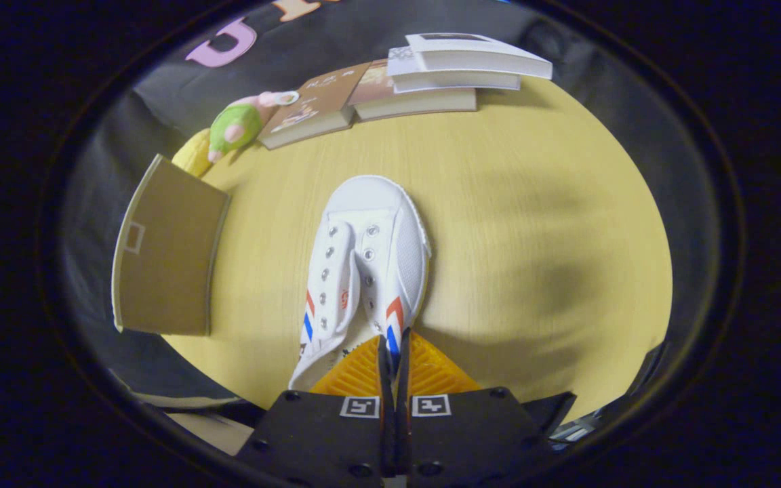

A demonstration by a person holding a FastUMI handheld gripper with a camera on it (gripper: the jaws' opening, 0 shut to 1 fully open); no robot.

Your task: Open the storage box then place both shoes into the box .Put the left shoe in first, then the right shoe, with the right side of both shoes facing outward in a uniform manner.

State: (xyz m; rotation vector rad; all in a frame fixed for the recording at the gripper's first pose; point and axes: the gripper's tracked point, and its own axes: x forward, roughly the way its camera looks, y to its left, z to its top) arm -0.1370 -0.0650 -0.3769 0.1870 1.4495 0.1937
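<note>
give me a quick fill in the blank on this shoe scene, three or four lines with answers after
1. The gripper is shut on the side wall of the white ____ near its heel.
2. The shoe points its toe toward the stacked ____ at the far side of the table.
3. The brown box flap stands to the ____ of the shoe.
4. Beside the books lies a green and pink plush ____.

Answers: shoe; books; left; toy

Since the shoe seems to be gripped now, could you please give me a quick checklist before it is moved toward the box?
1. Gripper closed on white shoe side wall: ok.
2. Shoe hanging straight, toe pointing away: ok.
3. Storage box lid open: cannot tell, only a brown panel shows.
4. Path across table to box unobstructed: ok.
5. Books and plush toy stay beyond path: ok.
6. Left or right shoe: cannot tell.
</note>
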